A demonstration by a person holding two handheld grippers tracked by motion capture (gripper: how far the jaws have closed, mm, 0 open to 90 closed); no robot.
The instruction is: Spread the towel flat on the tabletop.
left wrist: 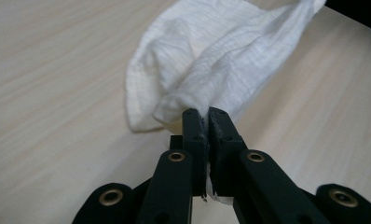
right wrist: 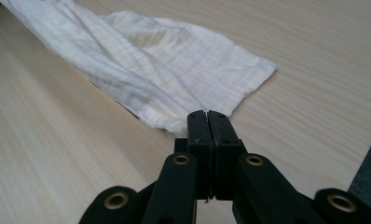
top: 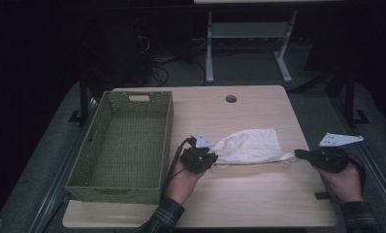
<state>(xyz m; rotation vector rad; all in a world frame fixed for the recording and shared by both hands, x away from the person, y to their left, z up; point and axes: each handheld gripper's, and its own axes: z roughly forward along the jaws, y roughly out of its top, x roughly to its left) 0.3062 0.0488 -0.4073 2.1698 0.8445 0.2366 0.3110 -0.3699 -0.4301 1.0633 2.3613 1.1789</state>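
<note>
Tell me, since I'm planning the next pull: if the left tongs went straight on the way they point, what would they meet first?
The white cloth itself: the left tongs are shut on its bunched end, and it stretches straight ahead toward the right tongs.

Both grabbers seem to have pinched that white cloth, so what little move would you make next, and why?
Probably lift both ends together. The left gripper and the right gripper are each shut on an end of the white cloth, whose middle sags on the table, beside the green basket.
</note>
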